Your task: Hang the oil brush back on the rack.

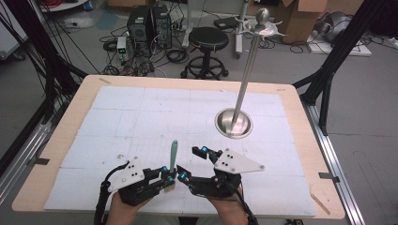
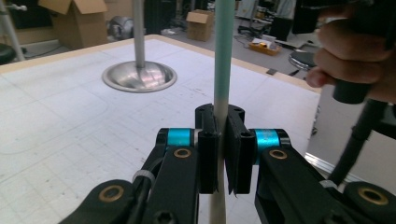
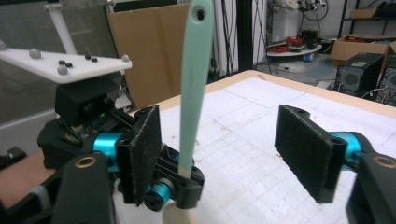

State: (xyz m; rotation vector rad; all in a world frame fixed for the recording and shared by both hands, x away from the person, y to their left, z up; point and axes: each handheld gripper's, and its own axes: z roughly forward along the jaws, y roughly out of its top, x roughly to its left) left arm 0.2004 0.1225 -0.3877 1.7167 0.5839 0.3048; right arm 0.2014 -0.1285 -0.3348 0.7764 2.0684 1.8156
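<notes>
High view: near the bottom centre of the frame, my left gripper (image 1: 168, 180) pinches a pale green spatula handle (image 1: 173, 155), which stands almost upright, its tip rising toward the middle of the picture. My right gripper (image 1: 191, 163) sits just to the right of it with its jaws spread wide, one fingertip close beside the handle's lower part and the other farther up and right.

In the left gripper view the two black jaws are pressed onto the handle (image 2: 222, 56) at the centre of the frame. The shaft runs straight up out of the top edge, and a cream-coloured lower part continues below the pads. In the right gripper view the handle (image 3: 195, 79) rises between my open pads, nearer to the left pad (image 3: 145, 151) than to the right one (image 3: 306, 149). It leans slightly, and the hanging hole at its top shows near the upper edge.

The relation that matters: the long axis is near vertical, the free stretch of shaft lies above the left gripper's pinch, and it already stands inside the right gripper's opening. I judge the right gripper could close on that upper stretch for a handover.

The steel stand (image 1: 233, 123), with its round base and tall pole, is at the right centre of the table (image 1: 61, 140), well apart from both grippers.
</notes>
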